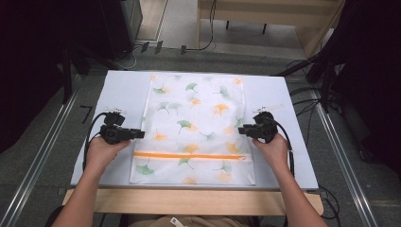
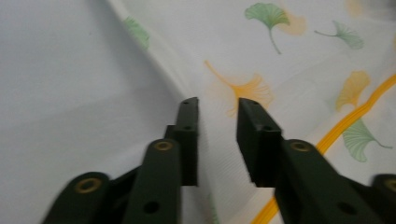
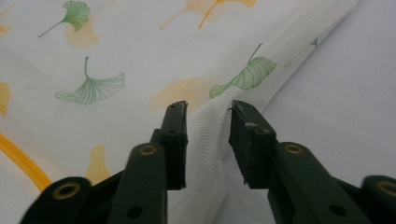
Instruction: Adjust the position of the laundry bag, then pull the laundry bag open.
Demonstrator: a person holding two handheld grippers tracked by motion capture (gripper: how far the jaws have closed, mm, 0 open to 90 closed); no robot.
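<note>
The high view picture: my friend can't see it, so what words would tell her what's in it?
A white mesh bag printed with green and orange leaves lies flat on a pale table, its orange zipper near the person. The person's left gripper and right gripper sit at the bag's two side edges, pointing inward.

Pale grey table mat (image 1: 125,90) on a wooden table (image 1: 189,201); metal floor rails (image 1: 40,156) left and right; cables (image 1: 309,92) far right.
</note>
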